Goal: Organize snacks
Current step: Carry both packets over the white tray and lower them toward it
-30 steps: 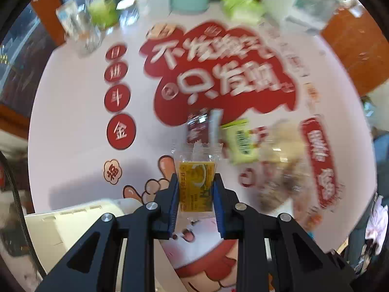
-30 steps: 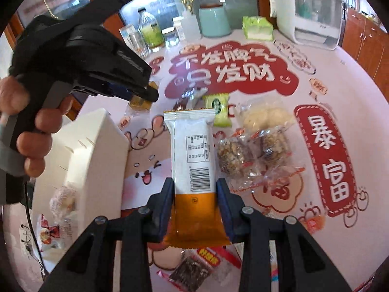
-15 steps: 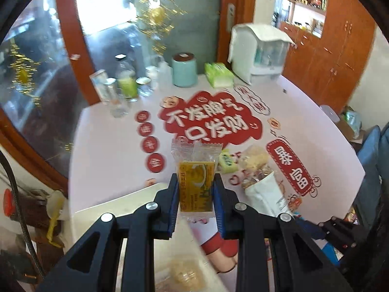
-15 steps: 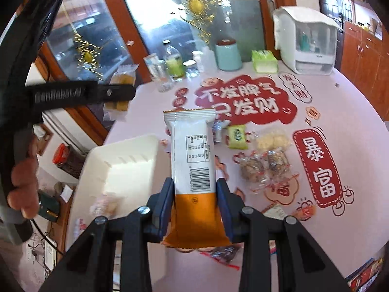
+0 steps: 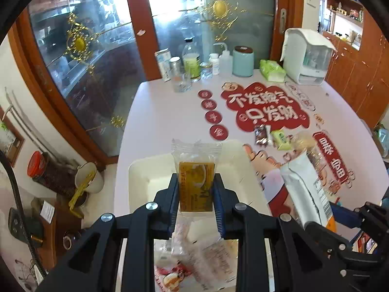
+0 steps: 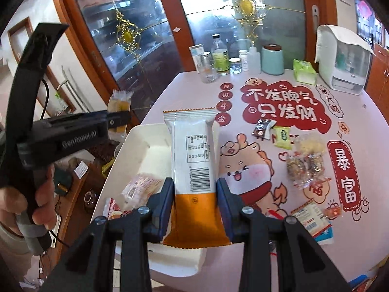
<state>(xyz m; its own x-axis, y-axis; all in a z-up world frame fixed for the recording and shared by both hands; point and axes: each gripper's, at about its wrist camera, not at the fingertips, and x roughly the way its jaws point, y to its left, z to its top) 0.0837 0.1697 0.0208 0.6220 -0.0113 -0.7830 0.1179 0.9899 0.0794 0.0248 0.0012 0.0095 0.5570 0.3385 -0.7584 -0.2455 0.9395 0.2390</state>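
As seen from the left wrist: the left gripper [image 5: 196, 192], fingers clamped on a yellow snack packet [image 5: 196, 185], has swung from above the printed bench [image 5: 170, 112] to above the white bin [image 5: 145, 170], where wrapped snacks already lie.
Right wrist view: the right gripper [image 6: 195, 202], fingers pinching a white-and-orange bar packet [image 6: 192, 150], now hangs at the bin's [image 6: 136, 141] edge.
Still loose: several snacks [image 6: 305, 165] on the bench.
Meaning: both packets look ready to drop in.
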